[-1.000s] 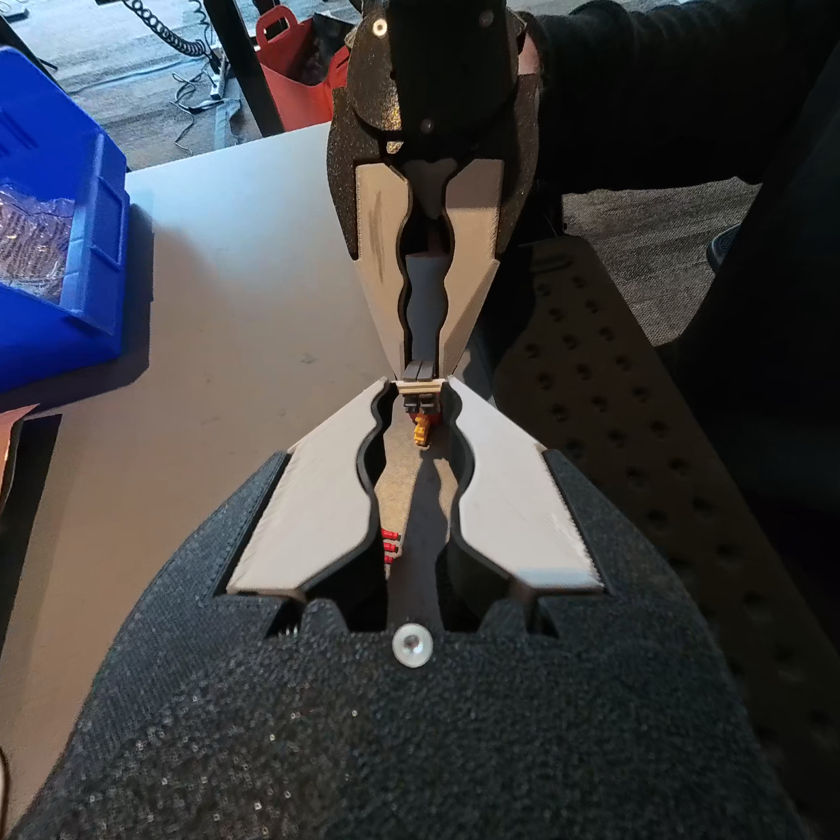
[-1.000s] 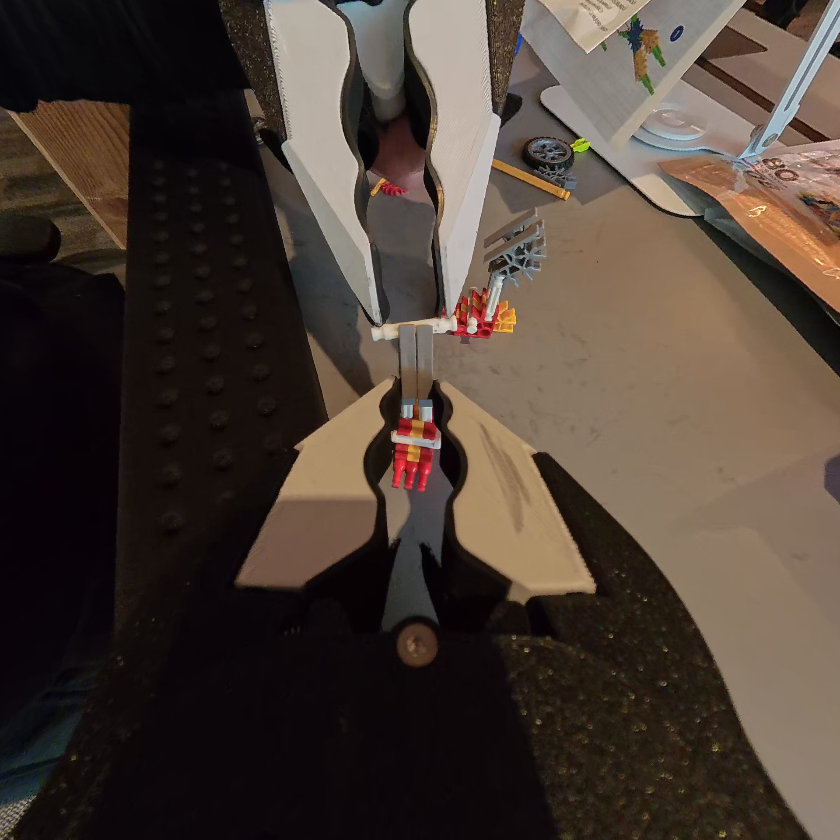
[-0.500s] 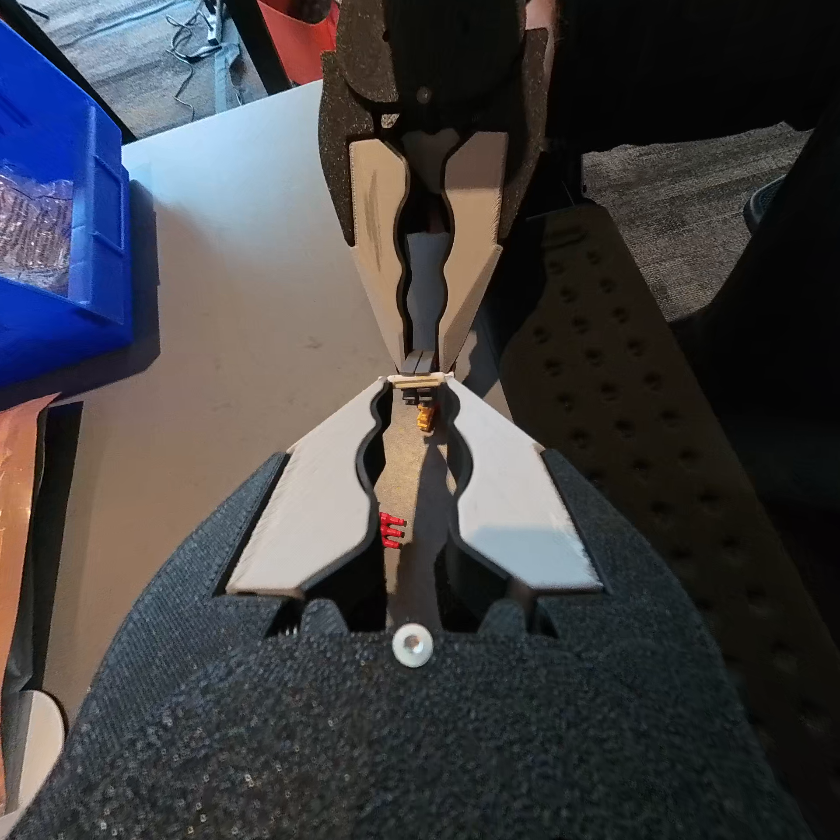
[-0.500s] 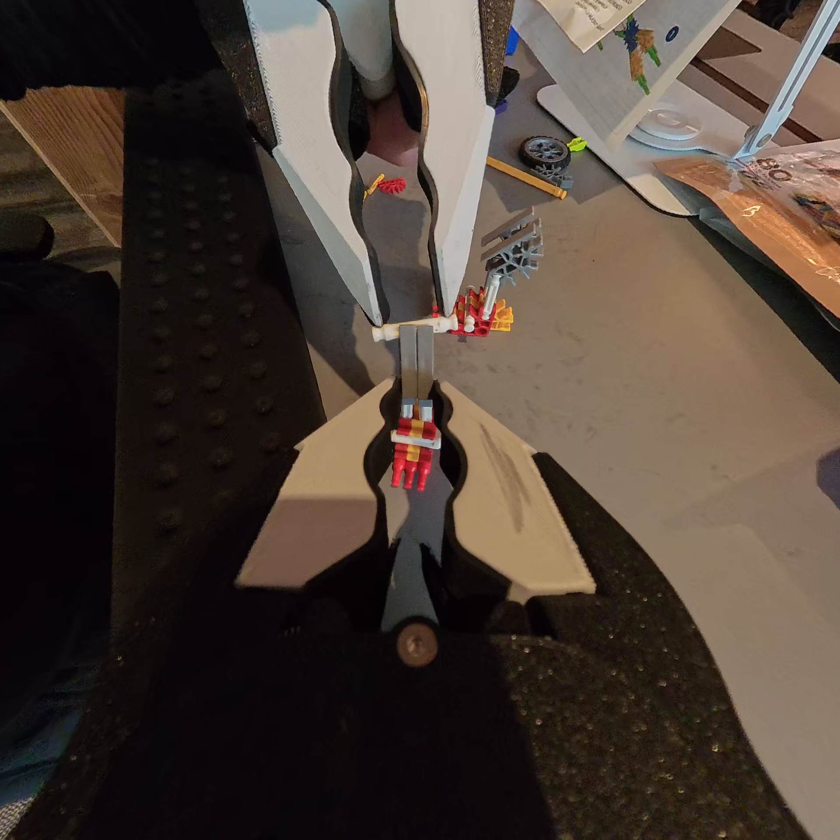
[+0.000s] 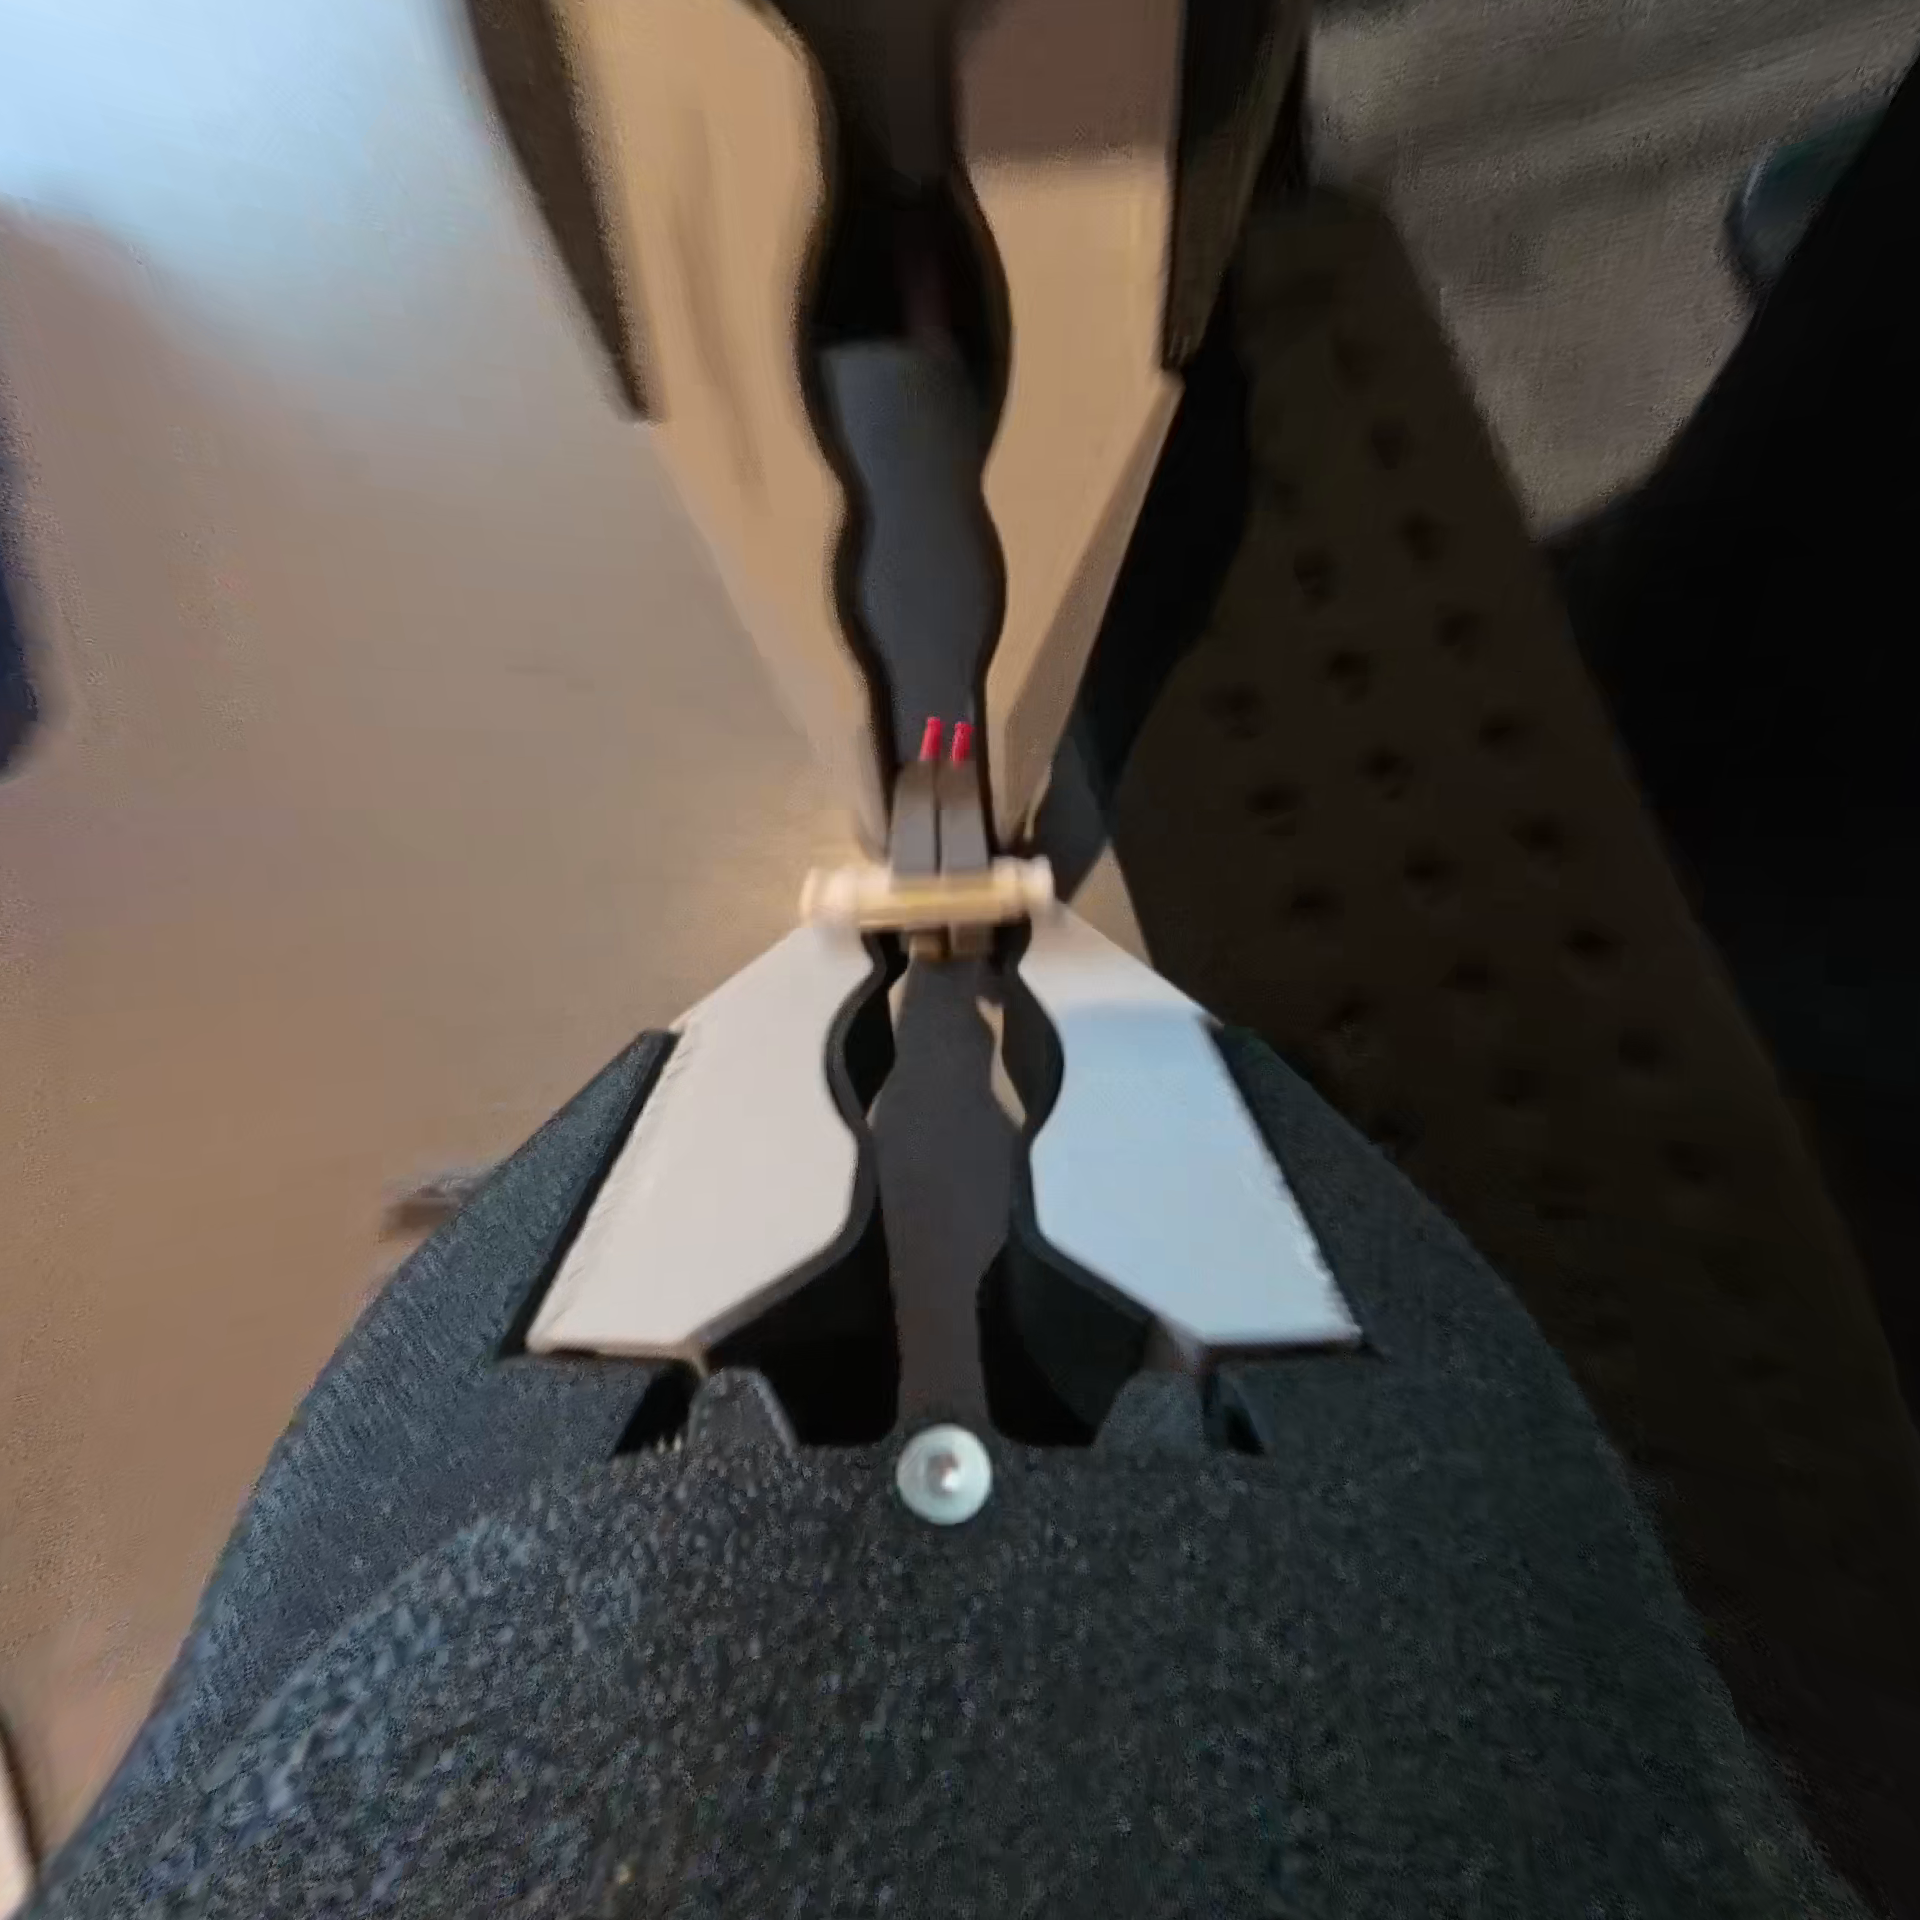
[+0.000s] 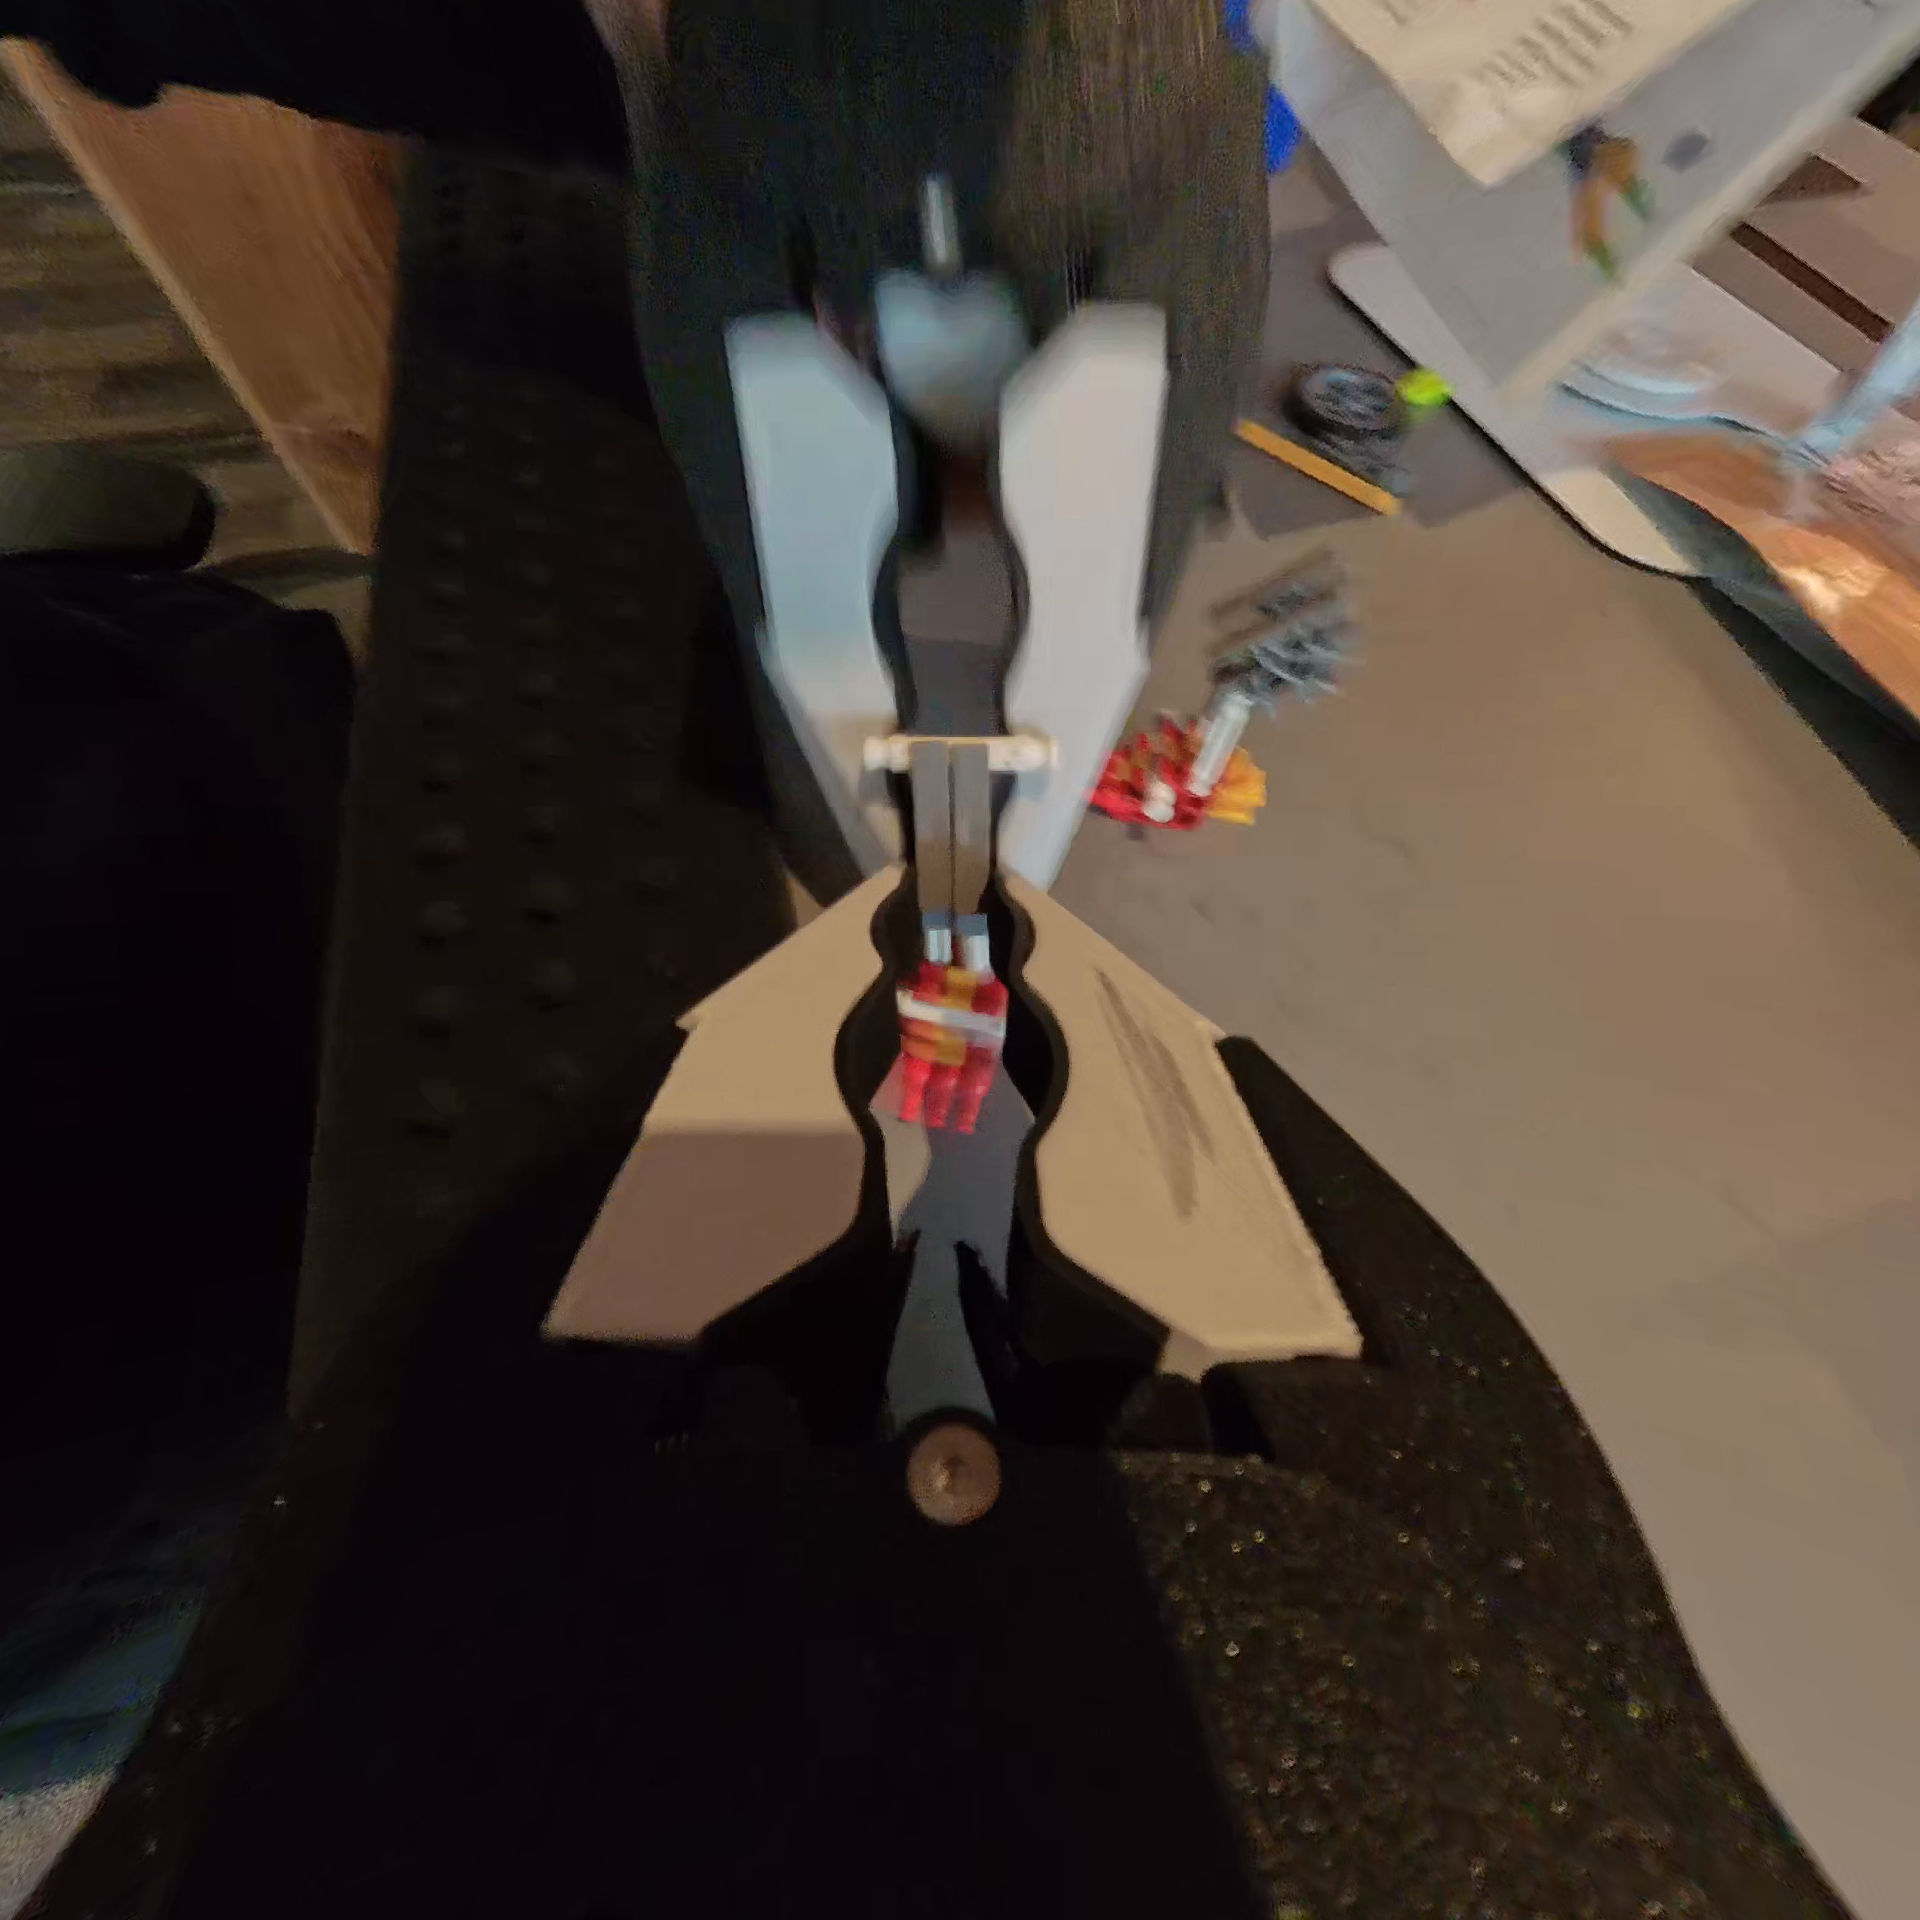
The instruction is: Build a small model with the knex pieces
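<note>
A small toy rod assembly is held between both grippers: two grey rods (image 6: 951, 821) side by side, a white cross rod (image 6: 961, 750) at one end, and a red and yellow connector cluster (image 6: 951, 1029) at the other. My right gripper (image 6: 951, 899) is shut on the grey rods, with the cluster between its fingers. My left gripper (image 5: 935, 935) is shut on the white cross rod (image 5: 930, 896) end, facing the right gripper tip to tip. The grey rods (image 5: 938, 826) and two red tips (image 5: 945, 740) show in the left wrist view. Both views are blurred.
A second red and yellow cluster (image 6: 1179, 784) with a grey snowflake connector (image 6: 1294, 649) lies on the grey table (image 6: 1507, 987). Beyond it are a black wheel (image 6: 1340, 400), a yellow rod (image 6: 1314, 468), a white stand with a sheet (image 6: 1455, 208) and a plastic bag (image 6: 1829, 582). A black perforated panel (image 6: 499, 727) runs along the table's edge. Left and right tips are no more than a few centimetres apart. The black wheel (image 6: 1340, 400) is about equally far from each gripper, around 25 cm.
The held assembly has pulled away from the cluster on the table, which it touched before. Both grippers moved fast. The blue bin has left the left wrist view.
</note>
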Motion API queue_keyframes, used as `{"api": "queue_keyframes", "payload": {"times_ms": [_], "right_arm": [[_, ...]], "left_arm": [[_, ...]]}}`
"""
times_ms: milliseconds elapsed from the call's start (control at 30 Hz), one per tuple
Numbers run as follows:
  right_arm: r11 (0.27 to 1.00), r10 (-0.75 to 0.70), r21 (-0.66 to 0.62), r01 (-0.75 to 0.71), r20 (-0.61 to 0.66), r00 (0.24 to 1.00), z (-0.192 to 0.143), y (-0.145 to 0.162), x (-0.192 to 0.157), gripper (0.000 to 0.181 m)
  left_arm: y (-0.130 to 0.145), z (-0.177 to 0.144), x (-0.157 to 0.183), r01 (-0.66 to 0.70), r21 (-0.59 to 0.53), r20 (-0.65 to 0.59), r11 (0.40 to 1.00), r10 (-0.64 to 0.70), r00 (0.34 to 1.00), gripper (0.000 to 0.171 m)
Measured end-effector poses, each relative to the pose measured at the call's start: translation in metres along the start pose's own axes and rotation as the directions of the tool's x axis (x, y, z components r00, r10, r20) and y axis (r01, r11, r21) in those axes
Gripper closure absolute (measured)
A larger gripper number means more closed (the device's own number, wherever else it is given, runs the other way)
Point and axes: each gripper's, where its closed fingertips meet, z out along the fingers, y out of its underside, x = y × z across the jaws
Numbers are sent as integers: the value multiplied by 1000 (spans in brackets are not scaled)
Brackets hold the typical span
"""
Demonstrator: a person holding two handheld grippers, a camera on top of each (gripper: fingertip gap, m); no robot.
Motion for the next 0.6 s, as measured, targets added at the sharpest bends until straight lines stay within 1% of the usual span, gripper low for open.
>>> {"api": "queue_keyframes", "payload": {"times_ms": [33, 67, 100, 133, 167, 233, 300, 400, 433, 500, 533, 600], "right_arm": [[1000, -8, -5, 8, 8, 1000, 4, -3, -3, 169], [1000, 1, -18, -1, -12, 1000, 3, -3, -1, 170], [999, -2, -33, 1, -27, 1000, 2, 0, 2, 169], [1000, -5, -24, 4, -38, 999, 2, 0, 4, 169], [1000, -2, -13, 2, -29, 1000, 2, 0, 4, 169], [1000, 5, -6, -5, -21, 1000, 2, 0, 5, 169], [1000, 16, 4, -16, -24, 1000, -1, 1, 7, 169], [1000, 7, 1, -7, -32, 999, -3, 2, 5, 169], [1000, 9, 5, -9, -33, 999, -3, 2, 5, 169], [1000, 12, 11, -12, -26, 1000, -2, 2, 4, 169], [1000, 13, 12, -12, -25, 1000, -2, 2, 4, 169], [1000, 14, 10, -14, -24, 1000, -2, 2, 4, 169]], "left_arm": [[8, 17, 2, -65, -44, 35, 997, 67, 997, 154], [6, 21, -1, -60, -18, 57, 998, 61, 997, 154], [7, 18, -5, 43, -1, 24, 999, -43, 999, 154], [7, 14, -9, 56, 24, 29, 998, -57, 998, 153], [7, 14, -8, 41, 27, 45, 999, -42, 998, 154], [9, 12, -9, 37, 9, 71, 999, -37, 997, 154], [14, -1, -16, 70, 4, 98, 998, -70, 993, 153], [20, -27, -23, 111, 35, 141, 993, -115, 983, 149], [17, -34, -24, 113, 68, 155, 991, -122, 980, 147], [0, -50, -22, 121, 190, 148, 974, -151, 977, 144], [-6, -57, -23, 121, 231, 161, 965, -161, 974, 144], [-20, -68, -19, 115, 317, 143, 941, -168, 975, 145]]}}
